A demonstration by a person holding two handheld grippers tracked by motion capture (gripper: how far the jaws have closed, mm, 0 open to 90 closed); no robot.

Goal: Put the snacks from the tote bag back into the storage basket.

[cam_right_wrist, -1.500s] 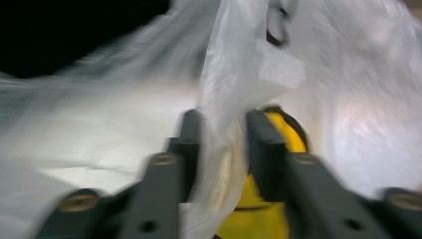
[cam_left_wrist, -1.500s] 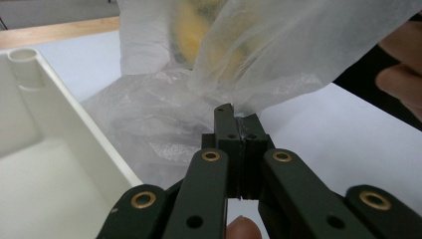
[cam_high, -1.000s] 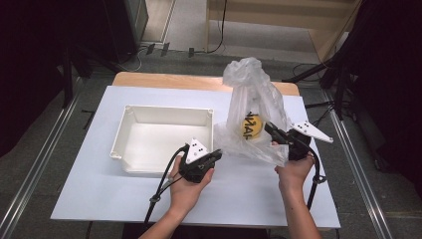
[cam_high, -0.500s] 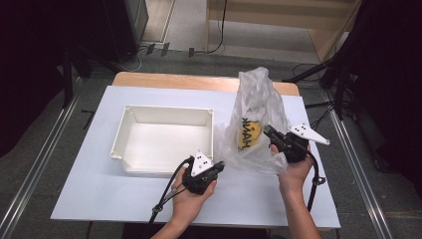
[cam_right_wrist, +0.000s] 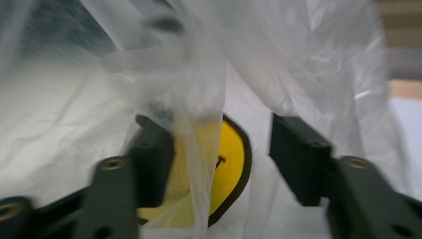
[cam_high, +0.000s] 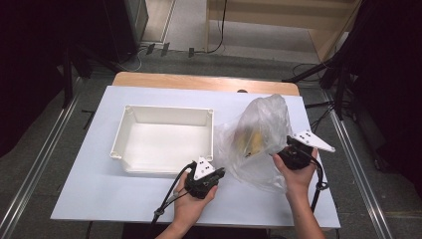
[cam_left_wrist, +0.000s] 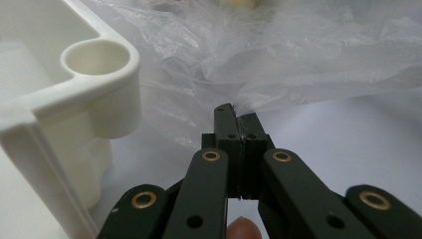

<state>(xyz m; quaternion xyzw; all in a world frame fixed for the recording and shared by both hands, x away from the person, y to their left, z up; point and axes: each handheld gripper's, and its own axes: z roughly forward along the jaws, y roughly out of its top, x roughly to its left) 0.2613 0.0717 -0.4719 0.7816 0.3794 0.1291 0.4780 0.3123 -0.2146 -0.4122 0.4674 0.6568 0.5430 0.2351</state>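
- Thin, clear, crinkled plastic made up the bag [cam_high: 259,134], which was seen right of centre in the high view, slumped on the white table [cam_high: 99,199] just beside the white tray [cam_high: 164,144].
- Something yellow with a black edge [cam_right_wrist: 229,164] was visible through the film; what it was could not be told.
- The left gripper [cam_high: 219,174], at lower centre of the high view, was seen with its jaws pressed together, and in the left gripper view a bunched fold of the bag appeared pinched at their tips.
- The right gripper [cam_high: 278,155], at the right of the high view, had just been opening: its jaws stood apart in the right gripper view, with loose film draped between them but not clamped.
- The step in hand was judged to be handling the bag, one side let go while the other was held.
- The next move was judged to call for a fresh, firm pinch by the right gripper on the film alone, without the contents being caught.
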